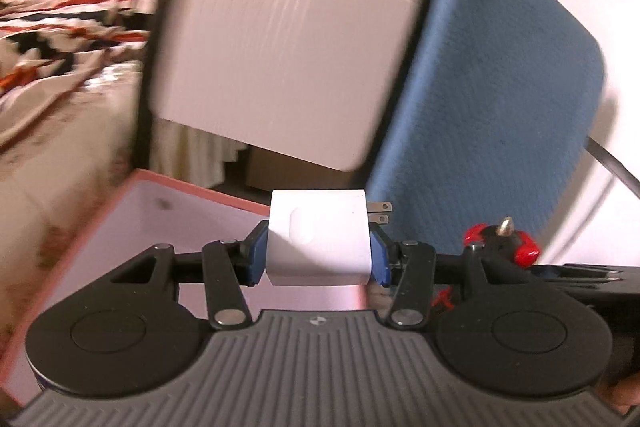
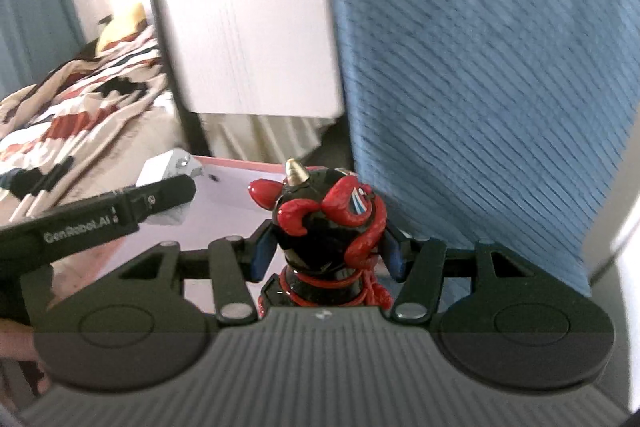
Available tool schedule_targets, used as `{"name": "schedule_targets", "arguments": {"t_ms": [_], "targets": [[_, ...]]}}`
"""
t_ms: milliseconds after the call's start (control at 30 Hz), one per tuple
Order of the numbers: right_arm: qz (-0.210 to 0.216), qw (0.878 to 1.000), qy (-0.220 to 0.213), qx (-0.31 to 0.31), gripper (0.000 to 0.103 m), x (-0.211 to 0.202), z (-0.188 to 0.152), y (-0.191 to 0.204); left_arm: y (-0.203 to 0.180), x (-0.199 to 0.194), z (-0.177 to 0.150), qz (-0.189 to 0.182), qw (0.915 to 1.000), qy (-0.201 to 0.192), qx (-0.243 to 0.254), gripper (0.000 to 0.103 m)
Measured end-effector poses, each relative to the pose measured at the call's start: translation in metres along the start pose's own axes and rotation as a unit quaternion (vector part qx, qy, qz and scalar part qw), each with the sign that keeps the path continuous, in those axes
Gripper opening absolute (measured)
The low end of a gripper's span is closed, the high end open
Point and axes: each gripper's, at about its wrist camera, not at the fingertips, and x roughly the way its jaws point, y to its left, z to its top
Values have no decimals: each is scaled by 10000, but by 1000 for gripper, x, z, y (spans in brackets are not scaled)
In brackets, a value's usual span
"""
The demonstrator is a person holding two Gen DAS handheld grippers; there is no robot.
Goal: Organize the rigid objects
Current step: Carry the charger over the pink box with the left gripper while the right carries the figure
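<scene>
My left gripper (image 1: pixel 318 251) is shut on a white plug-in charger (image 1: pixel 318 241); its two metal prongs point right, and the blue pads press its sides. It hangs over a pink-rimmed box (image 1: pixel 132 227) with a pale inside. My right gripper (image 2: pixel 326 247) is shut on a black and red figurine (image 2: pixel 324 223) with a gold horn, held upright between the blue pads. In the right wrist view the left gripper (image 2: pixel 172 187) with the charger (image 2: pixel 160 167) shows at the left, above the box (image 2: pixel 236 195). The figurine's red and gold top (image 1: pixel 504 235) peeks in at the right of the left wrist view.
A white plastic chair back (image 1: pixel 288 39) and a blue fabric chair back (image 1: pixel 500 99) stand close behind the box. A bed with a patterned red, white and black quilt (image 2: pixel 80 107) lies to the left. A hand shows at the lower left edge (image 2: pixel 16 343).
</scene>
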Motion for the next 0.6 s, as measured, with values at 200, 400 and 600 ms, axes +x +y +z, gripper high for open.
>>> {"name": "schedule_targets", "arguments": {"t_ms": [200, 400, 600], "targets": [[174, 9984, 322, -421, 58, 32, 3, 42, 48, -4, -6, 573, 9982, 50, -176, 56], [257, 9944, 898, -486, 58, 68, -12, 69, 87, -7, -27, 902, 9946, 320, -411, 56], [264, 9900, 1320, -410, 58, 94, -28, 74, 110, 10, -45, 914, 9899, 761, -771, 56]]}}
